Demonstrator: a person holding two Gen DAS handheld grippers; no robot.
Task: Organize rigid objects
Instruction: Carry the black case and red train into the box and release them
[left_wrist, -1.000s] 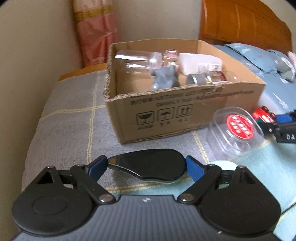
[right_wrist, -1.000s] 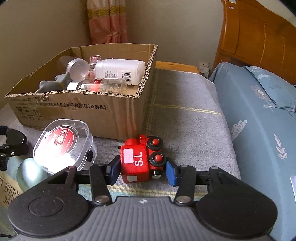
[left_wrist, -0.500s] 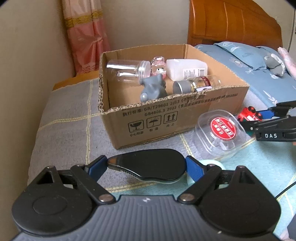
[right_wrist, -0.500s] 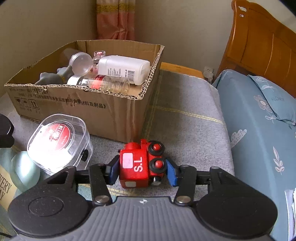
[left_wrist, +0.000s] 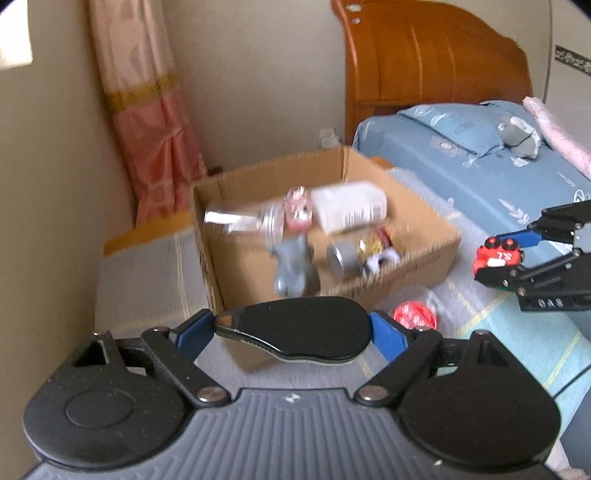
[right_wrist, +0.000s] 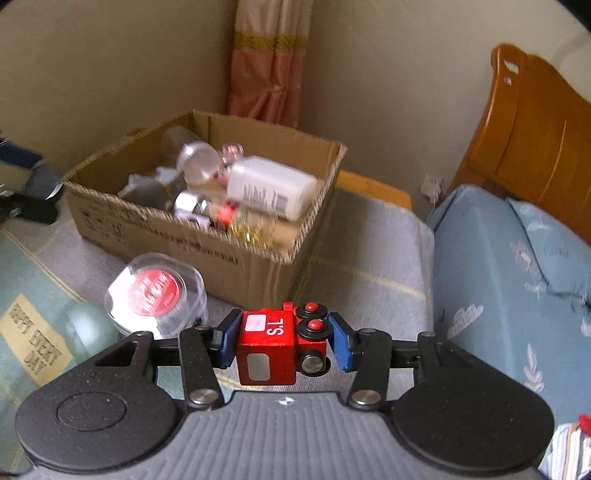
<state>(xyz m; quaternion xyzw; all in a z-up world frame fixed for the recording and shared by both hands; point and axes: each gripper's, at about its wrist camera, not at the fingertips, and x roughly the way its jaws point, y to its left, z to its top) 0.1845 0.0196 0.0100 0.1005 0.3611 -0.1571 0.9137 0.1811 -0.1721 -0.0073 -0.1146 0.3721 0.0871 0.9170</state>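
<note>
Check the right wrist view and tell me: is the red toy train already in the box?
No: the red toy train is clamped between the right gripper's blue pads, outside the box, in front of its near wall.

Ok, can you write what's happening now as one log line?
left gripper: holds black case | right gripper: holds red toy train | cardboard box: partly filled

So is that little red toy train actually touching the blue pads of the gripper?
Touching. In the right wrist view, the red toy train sits clamped between both blue pads of the right gripper, no gap either side.
</note>
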